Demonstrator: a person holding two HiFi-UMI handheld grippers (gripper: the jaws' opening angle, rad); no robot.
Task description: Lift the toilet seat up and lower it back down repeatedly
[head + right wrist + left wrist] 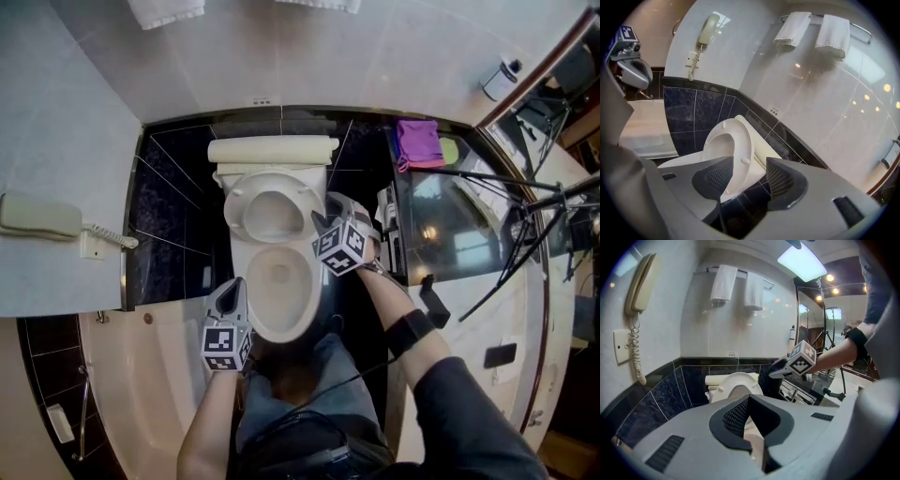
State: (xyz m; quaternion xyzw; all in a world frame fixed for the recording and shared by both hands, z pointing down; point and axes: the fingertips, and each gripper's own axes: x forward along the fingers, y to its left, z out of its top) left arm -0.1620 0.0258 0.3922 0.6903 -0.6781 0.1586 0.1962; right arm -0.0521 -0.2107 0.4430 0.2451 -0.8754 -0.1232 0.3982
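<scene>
Seat (743, 140) is up, standing near vertical and leaning back toward the tank (272, 148). The bowl (251, 314) is uncovered below.

Right gripper (750, 176) has its fingers spread wide at the seat's right edge. In the right gripper view the rim sits in the gap between the pads. It doesn't look clamped, and we can't tell if either pad touches it yet.

Left gripper (750, 414) has its fingers together at the tips w/ nothing between them. It's low, just beside the bowl's front-left rim.

Risks as we see them:
- Rim is smooth, curved, glossy plastic. If we close too near the outer edge the pads prob. skid off. Seat then tips fwd and slams on the bowl.
- There's a rubber bumper on the seat's underside close to the gap. Clamping partly on it gives an uneven bite, so the seat can twist out mid-swing.
- We're holding one side only, so pulling sideways instead of along the hinge arc loads the hinge and may rack it.
- The seat is near its balance pt, so a nudge from an open finger could start it falling before we have hold.
- Left gripper is v. close to the bowl rim. If the seat drops it could get pinched there, so we'd move it off first.
</scene>
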